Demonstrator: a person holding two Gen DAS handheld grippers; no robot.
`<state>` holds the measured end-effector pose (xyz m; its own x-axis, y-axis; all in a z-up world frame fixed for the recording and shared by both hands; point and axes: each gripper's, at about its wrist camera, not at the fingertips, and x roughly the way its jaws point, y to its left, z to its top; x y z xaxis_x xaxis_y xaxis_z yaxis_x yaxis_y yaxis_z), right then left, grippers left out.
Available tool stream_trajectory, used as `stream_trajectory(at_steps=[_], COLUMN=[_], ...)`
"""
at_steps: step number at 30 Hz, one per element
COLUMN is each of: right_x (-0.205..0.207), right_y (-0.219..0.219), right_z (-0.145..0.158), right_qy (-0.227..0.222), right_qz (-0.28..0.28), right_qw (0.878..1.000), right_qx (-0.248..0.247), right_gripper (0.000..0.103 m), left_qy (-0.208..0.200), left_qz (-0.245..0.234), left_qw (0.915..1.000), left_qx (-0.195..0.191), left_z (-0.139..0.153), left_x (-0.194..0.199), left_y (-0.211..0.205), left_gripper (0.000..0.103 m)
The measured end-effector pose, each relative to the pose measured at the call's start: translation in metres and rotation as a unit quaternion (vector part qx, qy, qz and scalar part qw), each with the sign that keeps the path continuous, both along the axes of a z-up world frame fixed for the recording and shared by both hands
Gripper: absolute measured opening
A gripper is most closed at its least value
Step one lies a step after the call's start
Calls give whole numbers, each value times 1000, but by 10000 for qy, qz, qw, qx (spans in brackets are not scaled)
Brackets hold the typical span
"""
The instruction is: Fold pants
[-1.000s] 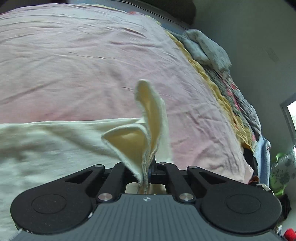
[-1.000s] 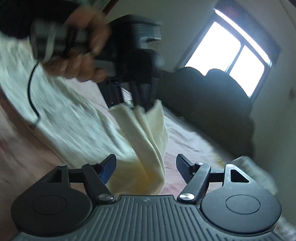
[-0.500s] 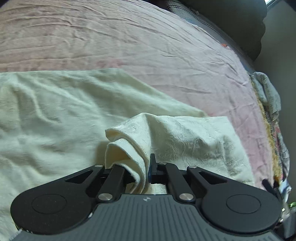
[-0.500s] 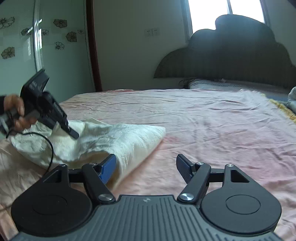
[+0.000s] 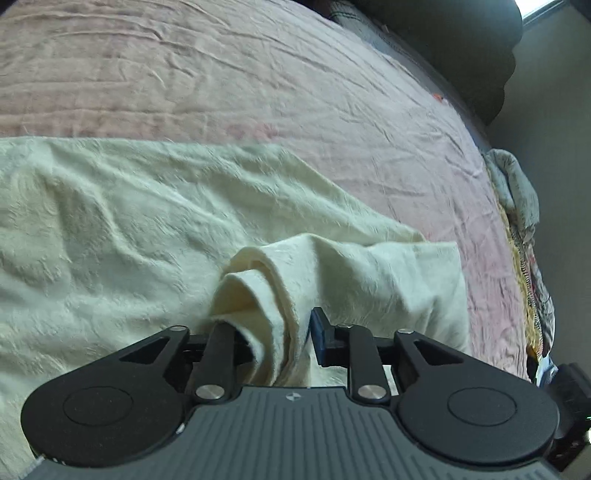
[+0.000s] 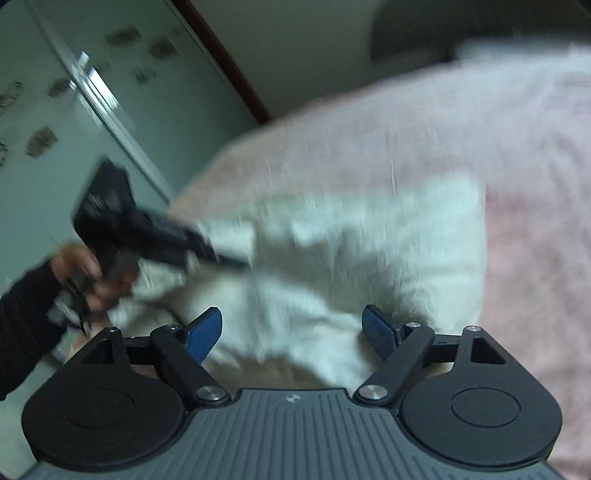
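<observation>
Black left gripper (image 5: pixel 273 332) opening astride pants (image 5: pixel 147 229)

I see pink bedsheet (image 5: pixel 258 92), wrinkled. Dark padded headboard (image 5: pixel 480 48) at sheet's far end. Patterned bedding heap (image 5: pixel 524 236) along sheet's right edge. Beyond sheet's left side, pale green panel (image 6: pixel 40 122), blurred, possibly wardrobe door.

We see soft, dim daylight, brightest at the window sliver (image 5: pixel 543 5). Our left wrist view is sharp; the right smears the pants (image 6: pixel 369 258) with motion blur. Edges bow.
</observation>
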<state>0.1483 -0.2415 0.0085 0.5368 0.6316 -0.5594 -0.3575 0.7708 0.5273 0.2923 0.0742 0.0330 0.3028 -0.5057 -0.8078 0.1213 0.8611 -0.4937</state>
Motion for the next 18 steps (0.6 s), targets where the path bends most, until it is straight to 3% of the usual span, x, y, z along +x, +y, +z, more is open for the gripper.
stream_trajectory(at_steps=[1,5,9,11,14,18], right_x=[-3,-25,-18,-18,-12,-6], right_y=[-1,-9,-6,1,21,43], right_z=[-11,-17,3,20,29,-7], right_qy=[105,-277,-71,-431,-493,83], right_qz=[-3,-28,-373,-268,136,516], right_qw=[9999,9996,9993,9987,9985,9984], right_qx=[-10,23,18,44,215,-205], right_gripper=[83,83,83,83,83,83], left_qy=[-11,-11,-28,32,128,-81], left_qz=[35,142,338,435,543,468], left_qw=[10000,9994,9971,9959,9965,9982], left_qx=[-7,-309,-676,-797,-623,-379], left_z=[1,5,7,4,-6,-3], left_x=[1,2,4,7,11,8], left_y=[4,17,27,29,25,29], left_gripper=[37,36,36,39,41,43])
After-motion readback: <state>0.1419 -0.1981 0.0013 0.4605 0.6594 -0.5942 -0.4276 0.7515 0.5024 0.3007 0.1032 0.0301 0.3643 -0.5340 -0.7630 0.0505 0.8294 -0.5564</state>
